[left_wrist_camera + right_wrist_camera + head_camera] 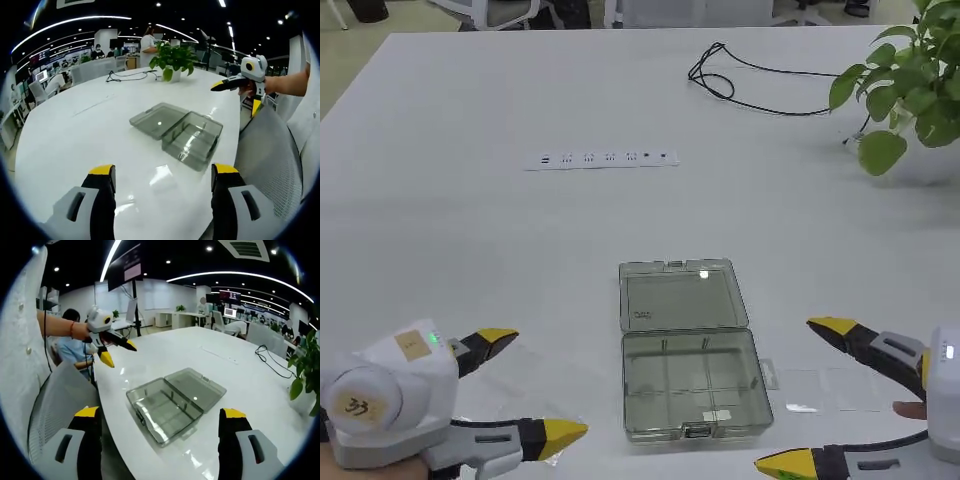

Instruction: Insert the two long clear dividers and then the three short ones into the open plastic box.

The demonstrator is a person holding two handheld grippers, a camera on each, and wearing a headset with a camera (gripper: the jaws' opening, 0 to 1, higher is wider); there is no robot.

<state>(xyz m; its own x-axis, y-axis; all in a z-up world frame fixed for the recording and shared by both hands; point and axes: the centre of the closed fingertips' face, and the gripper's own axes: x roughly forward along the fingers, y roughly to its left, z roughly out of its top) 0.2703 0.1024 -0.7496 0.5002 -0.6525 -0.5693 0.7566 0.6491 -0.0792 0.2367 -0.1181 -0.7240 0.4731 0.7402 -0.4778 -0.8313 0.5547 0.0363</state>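
The open smoky-clear plastic box (692,385) lies on the white table with its lid (675,297) folded flat on the far side; faint lines cross its base. Thin clear pieces (825,388) lie flat just right of the box, and more faint clear sheets (535,375) lie to its left, hard to make out. My left gripper (532,385) hovers open left of the box, nothing between its yellow tips. My right gripper (807,395) hovers open on the box's right, over the clear pieces. The box (177,131) sits ahead of the left gripper (162,175), and the box (172,402) ahead of the right gripper (160,420).
A white power strip (603,159) lies mid-table, a black cable (740,85) loops at the far side, and a potted plant (905,85) stands at the far right. A grey mesh chair (270,160) is at the table's near edge.
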